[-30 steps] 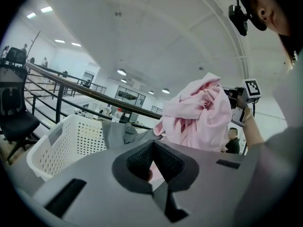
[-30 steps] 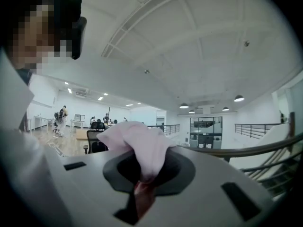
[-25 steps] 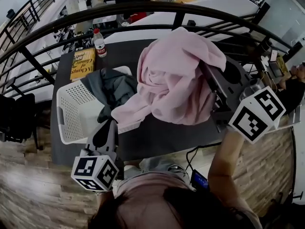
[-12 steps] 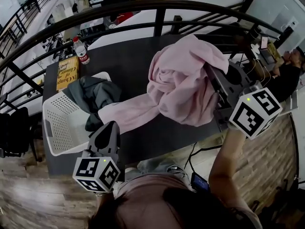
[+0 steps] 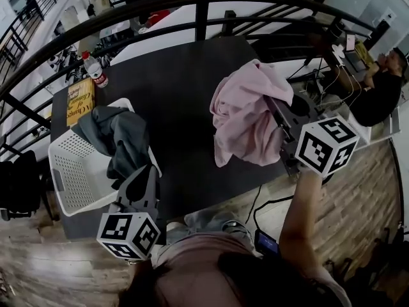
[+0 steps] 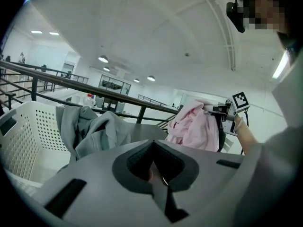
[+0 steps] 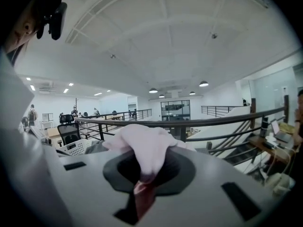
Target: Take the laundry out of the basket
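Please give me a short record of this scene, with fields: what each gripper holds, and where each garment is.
right gripper: shut on pink garment
left gripper: shut, empty, beside basket
pink garment: over the dark table, outside the basket
gray garment: draped over the basket's rim
also on table: book, bottle

Colours: pink garment (image 5: 246, 117) centre-right; grey garment (image 5: 118, 136) at left; white perforated basket (image 5: 73, 171); dark grey table (image 5: 172, 88); yellow book (image 5: 80, 101) upper left
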Motion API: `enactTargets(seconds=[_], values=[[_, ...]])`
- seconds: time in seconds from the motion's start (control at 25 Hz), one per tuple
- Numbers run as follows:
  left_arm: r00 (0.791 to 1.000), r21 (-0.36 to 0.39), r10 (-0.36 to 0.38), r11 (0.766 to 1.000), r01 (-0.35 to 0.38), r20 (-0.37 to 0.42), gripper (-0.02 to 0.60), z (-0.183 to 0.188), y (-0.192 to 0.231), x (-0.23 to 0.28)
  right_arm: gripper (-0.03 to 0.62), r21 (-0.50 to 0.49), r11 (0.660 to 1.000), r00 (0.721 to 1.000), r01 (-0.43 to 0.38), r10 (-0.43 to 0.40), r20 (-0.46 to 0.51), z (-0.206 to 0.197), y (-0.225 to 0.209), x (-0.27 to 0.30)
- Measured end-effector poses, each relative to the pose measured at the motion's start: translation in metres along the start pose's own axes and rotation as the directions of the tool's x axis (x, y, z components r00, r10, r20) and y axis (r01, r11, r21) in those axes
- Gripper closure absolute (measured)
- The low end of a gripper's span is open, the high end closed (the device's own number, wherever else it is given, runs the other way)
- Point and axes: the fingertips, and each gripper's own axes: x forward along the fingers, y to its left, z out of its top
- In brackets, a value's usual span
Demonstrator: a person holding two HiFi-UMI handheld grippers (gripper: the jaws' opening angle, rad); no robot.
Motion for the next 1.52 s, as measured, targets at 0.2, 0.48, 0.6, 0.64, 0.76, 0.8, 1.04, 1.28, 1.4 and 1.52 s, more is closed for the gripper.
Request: enactTargets(seconds=[0.2, 0.48, 0.6, 0.64, 0.76, 0.8, 1.04, 1.28, 1.4, 1.52], values=[[1.0, 0.006, 0.006, 1.0, -0.006, -0.023, 0.583, -0.006, -0.006, 0.005, 0.545, 0.007, 1.0, 0.994, 0.024, -0.023, -0.109, -0.052, -0.016, 0.017], [0.999, 0.012, 0.03, 0.999, -0.03, -0.033, 0.583, -0.01, -0.007, 0.005, 0.543, -0.019, 0.998, 0.948, 0.063, -0.066, -0.31, -0.149, -0.025, 0.053], [0.998, -0.007, 0.051, 0.999, -0.052, -0.029, 0.583, -0.011, -0.001, 0.002, 0.543, -0.044, 0.996, 0.939, 0.075, -0.086, -0.332, -0.169, -0.027, 0.061], [0.998, -0.013, 0.06, 0.998, -0.061, -0.025, 0.583, -0.01, 0.0, -0.001, 0.543, -0.042, 0.996, 0.94, 0.075, -0.085, -0.33, -0.173, -0.027, 0.064], [0.996, -0.026, 0.093, 0.995, -0.093, -0.007, 0.583, -0.01, 0.004, -0.01, 0.54, -0.004, 0.998, 0.946, 0.067, -0.064, -0.317, -0.179, -0.027, 0.072], [0.995, -0.032, 0.103, 0.994, -0.103, -0.001, 0.583, -0.01, 0.006, -0.013, 0.539, 0.011, 0.998, 0.946, 0.064, -0.057, -0.318, -0.182, -0.027, 0.074], [0.981, -0.082, 0.189, 0.979, -0.185, 0.042, 0.583, -0.006, 0.02, -0.037, 0.526, 0.056, 0.996, 0.94, 0.062, -0.039, -0.339, -0.202, -0.024, 0.089], [0.966, -0.113, 0.249, 0.964, -0.241, 0.062, 0.583, -0.007, 0.033, -0.052, 0.477, 0.06, 0.996, 0.933, 0.059, -0.034, -0.359, -0.21, -0.017, 0.098], [0.963, -0.12, 0.258, 0.961, -0.248, 0.073, 0.583, -0.004, 0.041, -0.057, 0.442, 0.058, 0.996, 0.93, 0.064, -0.039, -0.364, -0.206, -0.013, 0.098], [0.961, -0.129, 0.263, 0.959, -0.251, 0.083, 0.583, -0.001, 0.048, -0.062, 0.416, 0.056, 0.996, 0.93, 0.072, -0.046, -0.365, -0.202, -0.007, 0.091]])
